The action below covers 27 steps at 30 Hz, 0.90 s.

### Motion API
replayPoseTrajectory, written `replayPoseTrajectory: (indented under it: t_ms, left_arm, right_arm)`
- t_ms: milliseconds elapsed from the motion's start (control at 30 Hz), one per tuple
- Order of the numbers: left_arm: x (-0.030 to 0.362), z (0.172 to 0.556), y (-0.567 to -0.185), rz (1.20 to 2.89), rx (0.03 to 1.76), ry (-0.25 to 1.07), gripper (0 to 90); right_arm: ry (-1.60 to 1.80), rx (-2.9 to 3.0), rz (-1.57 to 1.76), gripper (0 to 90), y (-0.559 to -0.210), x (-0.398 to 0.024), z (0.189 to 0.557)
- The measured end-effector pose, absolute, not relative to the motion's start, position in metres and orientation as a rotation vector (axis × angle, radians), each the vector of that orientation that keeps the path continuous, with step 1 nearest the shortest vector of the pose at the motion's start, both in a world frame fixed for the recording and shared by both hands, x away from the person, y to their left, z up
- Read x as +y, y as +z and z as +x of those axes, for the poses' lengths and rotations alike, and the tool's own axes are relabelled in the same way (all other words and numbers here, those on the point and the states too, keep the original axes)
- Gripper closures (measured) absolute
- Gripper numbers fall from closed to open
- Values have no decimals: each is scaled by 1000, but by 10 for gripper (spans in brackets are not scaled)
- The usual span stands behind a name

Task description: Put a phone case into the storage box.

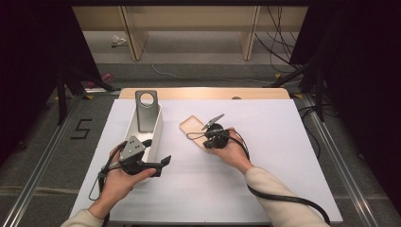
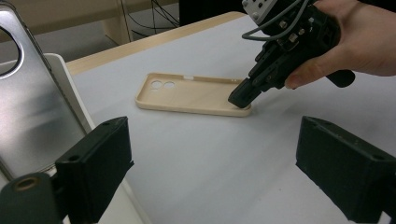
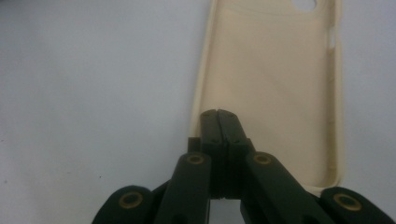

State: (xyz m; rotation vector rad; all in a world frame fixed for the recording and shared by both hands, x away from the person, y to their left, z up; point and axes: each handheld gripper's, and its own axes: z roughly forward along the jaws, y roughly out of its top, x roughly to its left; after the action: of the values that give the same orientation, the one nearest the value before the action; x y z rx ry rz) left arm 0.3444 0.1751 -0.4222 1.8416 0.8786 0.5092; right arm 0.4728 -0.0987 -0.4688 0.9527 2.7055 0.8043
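Note:
A beige phone case [image 1: 192,125] lies open side up on the white table cover, its camera cut-outs at the far end. My right gripper [image 1: 207,143] is shut with nothing between its jaws. Its closed tips [image 3: 218,115] point down at the near end of the case [image 3: 275,84], by the rim. In the left gripper view those tips [image 2: 240,99] look to rest on the corner of the case [image 2: 196,93]. My left gripper [image 1: 158,151] is open and holds nothing, its jaws wide apart [image 2: 219,168], level above the table beside the white bin.
A grey phone [image 1: 145,111] stands upright in a tall white bin [image 1: 156,131] at the left, close to my left gripper; the same phone [image 2: 28,107] and bin wall [image 2: 70,88] appear in the left gripper view. The table's wooden far edge [image 1: 203,92] borders a floor with cables.

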Motion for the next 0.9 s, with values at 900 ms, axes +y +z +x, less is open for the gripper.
replayPoseTrajectory:
  t_ms: [900]
  left_arm:
    - [174,344,-423,1848,874,504,101]
  right_arm:
    - [910,2816,981,900,-476,-61,450]
